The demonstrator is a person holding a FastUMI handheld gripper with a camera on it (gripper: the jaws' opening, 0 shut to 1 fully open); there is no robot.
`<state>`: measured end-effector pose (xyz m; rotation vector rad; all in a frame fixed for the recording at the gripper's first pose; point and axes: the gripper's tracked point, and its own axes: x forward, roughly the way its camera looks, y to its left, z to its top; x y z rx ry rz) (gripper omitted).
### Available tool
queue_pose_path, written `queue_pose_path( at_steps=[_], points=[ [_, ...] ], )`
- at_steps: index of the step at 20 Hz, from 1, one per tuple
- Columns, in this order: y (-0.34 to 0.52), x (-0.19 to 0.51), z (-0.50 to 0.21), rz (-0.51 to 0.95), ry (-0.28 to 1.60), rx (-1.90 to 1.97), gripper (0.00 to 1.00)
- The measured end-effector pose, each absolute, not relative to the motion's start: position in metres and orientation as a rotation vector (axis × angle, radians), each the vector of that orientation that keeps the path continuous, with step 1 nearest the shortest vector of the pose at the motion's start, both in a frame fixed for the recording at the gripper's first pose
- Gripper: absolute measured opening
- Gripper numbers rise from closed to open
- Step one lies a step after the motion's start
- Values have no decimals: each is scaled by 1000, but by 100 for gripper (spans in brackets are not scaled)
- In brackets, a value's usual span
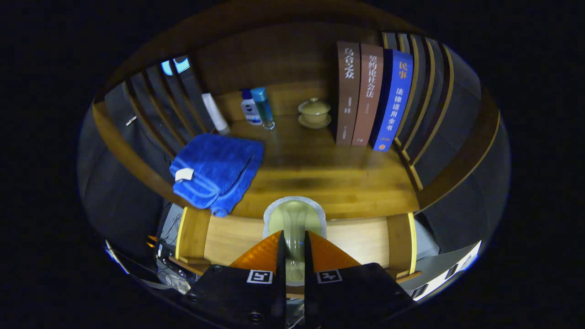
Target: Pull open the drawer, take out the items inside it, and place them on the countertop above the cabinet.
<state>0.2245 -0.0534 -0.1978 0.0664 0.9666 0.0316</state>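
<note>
Gripper [292,256] fingers clamped on a cup [295,219], bare countertop [329,169] at 12 o'clock, towel [215,171] blocking 10 o'clock, books [372,98] at 1 o'clock, bottles [256,107] beyond.

Fingers [292,256] clamped on pale cup [295,219], open drawer [228,237] below, countertop [320,169] ahead.

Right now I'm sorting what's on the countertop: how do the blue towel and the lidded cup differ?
The towel is blue, soft and folded flat; the cup is pale, rigid and upright on its saucer. The towel is broad and overhangs the countertop's front edge; the cup is small and sits far back, beside the books. Both rest on the countertop, well beyond the gripper, which is shut on a pale object.
</note>
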Motion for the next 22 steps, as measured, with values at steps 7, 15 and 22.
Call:
queue_pose_path(
  at_steps=[7, 15, 22],
  points=[
    [-62, 293, -229, -58, 974, 45, 20],
    [-44, 335, -260, -59, 1023, 2, 20],
    [-37, 338, -262, -65, 1020, 22, 38]
  ],
)
